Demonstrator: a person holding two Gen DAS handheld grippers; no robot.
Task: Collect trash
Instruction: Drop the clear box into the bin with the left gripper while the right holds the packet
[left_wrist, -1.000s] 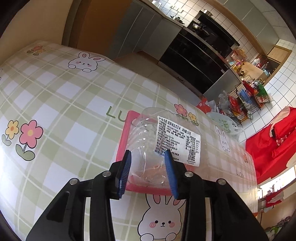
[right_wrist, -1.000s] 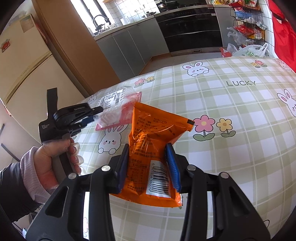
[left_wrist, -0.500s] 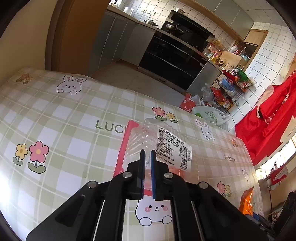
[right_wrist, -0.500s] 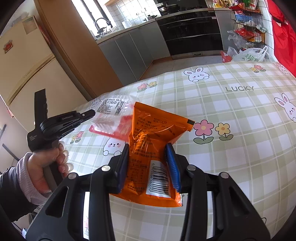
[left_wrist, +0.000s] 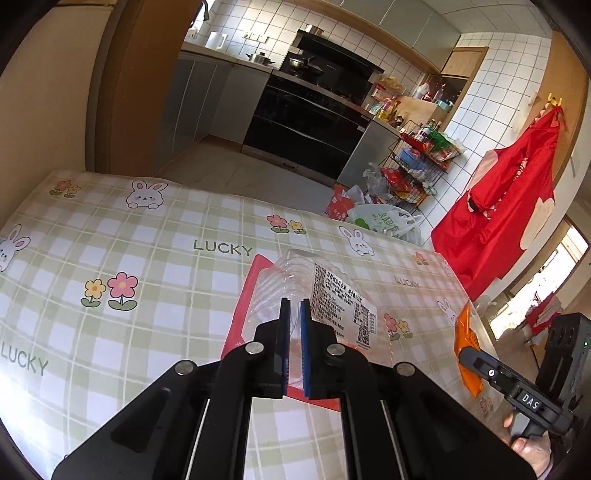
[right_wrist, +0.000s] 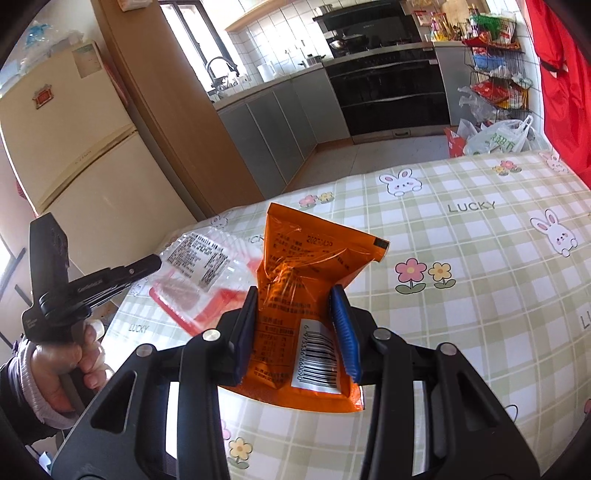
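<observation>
Left tool: we see its blue pads pressed nearly together, pinching the near edge of a clear plastic package with a white printed label and red backing, held above the checked tabletop. Right tool: its pads pinch an orange snack pouch, barcode facing us, just right of the clear package.
</observation>
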